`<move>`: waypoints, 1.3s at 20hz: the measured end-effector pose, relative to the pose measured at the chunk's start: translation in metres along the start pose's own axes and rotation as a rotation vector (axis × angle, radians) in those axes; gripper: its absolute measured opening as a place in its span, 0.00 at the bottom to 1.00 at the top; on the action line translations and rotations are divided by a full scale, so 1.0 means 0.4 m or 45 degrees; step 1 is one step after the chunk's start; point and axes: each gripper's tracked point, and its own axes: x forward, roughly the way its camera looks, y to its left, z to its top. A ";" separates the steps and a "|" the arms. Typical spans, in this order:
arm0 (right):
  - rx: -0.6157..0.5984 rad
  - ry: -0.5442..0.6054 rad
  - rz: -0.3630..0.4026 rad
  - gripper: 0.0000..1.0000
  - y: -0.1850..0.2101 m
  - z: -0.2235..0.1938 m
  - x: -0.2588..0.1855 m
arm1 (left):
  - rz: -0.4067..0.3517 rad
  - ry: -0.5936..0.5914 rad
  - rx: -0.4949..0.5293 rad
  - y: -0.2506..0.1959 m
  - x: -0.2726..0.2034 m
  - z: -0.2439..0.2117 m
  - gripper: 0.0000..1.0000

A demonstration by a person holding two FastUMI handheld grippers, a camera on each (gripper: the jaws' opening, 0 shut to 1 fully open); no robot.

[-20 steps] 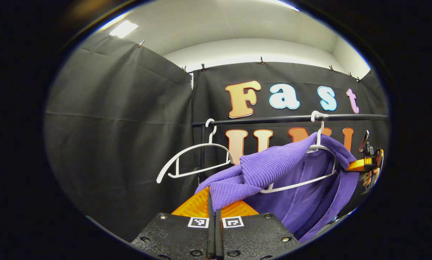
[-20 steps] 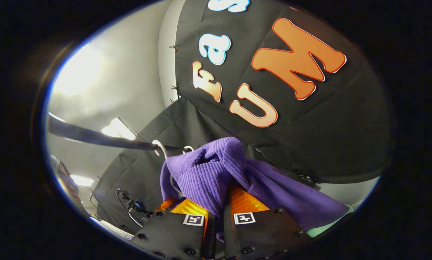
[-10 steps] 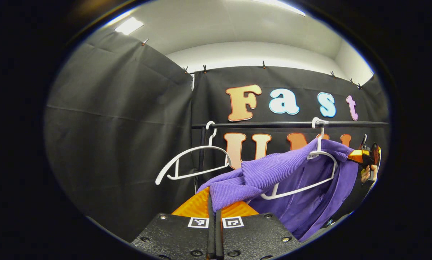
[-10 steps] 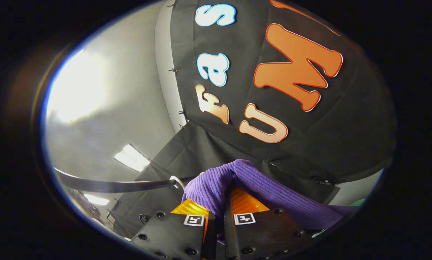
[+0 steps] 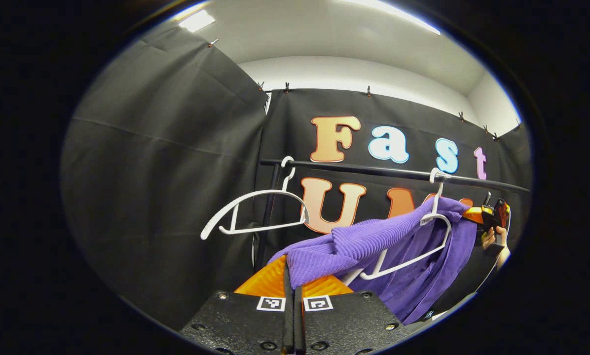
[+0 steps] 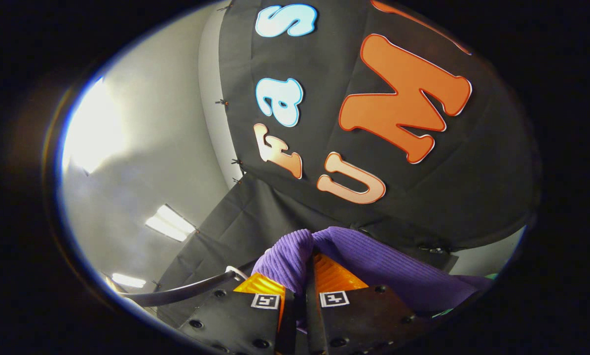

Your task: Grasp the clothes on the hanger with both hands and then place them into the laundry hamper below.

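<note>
Purple ribbed knit garment (image 5: 374, 241): draped on 1 white plastic hanger (image 5: 425, 241) hooked over the black rail (image 5: 374, 171), stretched between 2 grippers. Left gripper (image 5: 291, 276): fingers pinched together on a fold of its cloth. Right gripper (image 6: 299, 291): clamped narrow on another bunched fold. 2nd white hanger (image 5: 255, 209): bare, same rail.

garment (image 5: 403, 246) on hanger (image 5: 413, 246), under rail (image 5: 374, 170)

Count: hangers, garment, rail, grippers

Two white hangers, one bare (image 5: 255, 212) and one under cloth (image 5: 413, 246); one purple garment (image 5: 374, 241); one black rail (image 5: 393, 171); two grippers, left (image 5: 291, 276) and right (image 6: 300, 283); one hand (image 5: 490, 239).
</note>
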 end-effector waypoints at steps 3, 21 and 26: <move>-0.057 0.002 -0.100 0.16 -0.039 0.033 0.016 | 0.005 0.006 -0.021 -0.010 0.014 -0.011 0.00; 0.067 0.155 -0.385 0.16 -0.347 -0.055 0.038 | 0.051 0.141 -0.109 0.011 0.069 -0.126 0.01; 0.111 0.199 -0.447 0.17 -0.436 -0.144 0.022 | 0.094 0.174 -0.085 0.032 0.055 -0.157 0.00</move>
